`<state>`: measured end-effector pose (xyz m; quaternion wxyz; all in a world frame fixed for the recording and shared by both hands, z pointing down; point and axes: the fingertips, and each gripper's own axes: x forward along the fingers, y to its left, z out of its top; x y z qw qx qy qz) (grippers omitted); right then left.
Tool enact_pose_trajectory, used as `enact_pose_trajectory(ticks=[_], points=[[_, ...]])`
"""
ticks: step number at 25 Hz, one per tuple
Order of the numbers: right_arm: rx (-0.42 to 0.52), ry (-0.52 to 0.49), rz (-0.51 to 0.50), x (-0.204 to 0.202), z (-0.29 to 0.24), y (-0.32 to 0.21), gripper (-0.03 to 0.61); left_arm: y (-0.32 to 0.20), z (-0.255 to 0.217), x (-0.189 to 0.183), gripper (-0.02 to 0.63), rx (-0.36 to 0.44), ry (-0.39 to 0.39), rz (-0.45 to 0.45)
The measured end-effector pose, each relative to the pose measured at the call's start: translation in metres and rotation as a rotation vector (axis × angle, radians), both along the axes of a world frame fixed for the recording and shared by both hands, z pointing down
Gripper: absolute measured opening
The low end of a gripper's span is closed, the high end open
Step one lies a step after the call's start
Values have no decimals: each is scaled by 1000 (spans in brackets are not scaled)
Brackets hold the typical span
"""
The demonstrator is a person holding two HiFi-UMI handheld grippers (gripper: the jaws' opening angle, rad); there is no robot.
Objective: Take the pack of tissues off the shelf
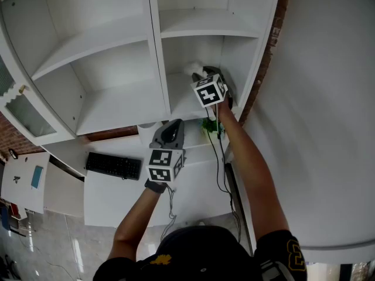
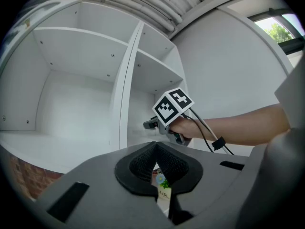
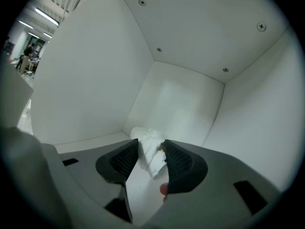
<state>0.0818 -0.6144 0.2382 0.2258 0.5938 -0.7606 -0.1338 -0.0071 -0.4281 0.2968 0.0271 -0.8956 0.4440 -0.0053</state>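
Pack of tissues (image 3: 151, 162) on shelf (image 3: 90, 140), pinched by right hand-held gripper (image 3: 150, 143); left hand-held gripper (image 2: 155, 149) closed.
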Motion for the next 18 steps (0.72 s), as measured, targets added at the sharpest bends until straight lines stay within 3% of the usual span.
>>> enact_pose_trajectory(ticks=[4,9,18], points=[[1,-79,11,9,-1,5,175,2,-9,-23,18,15,27,-37],[9,-97,28,22,2,32,175,8,-19,-57,18,13,61,-120],[89,-229,-46,17,-21,90,173,16,8,-58,18,-28,30,-126]])
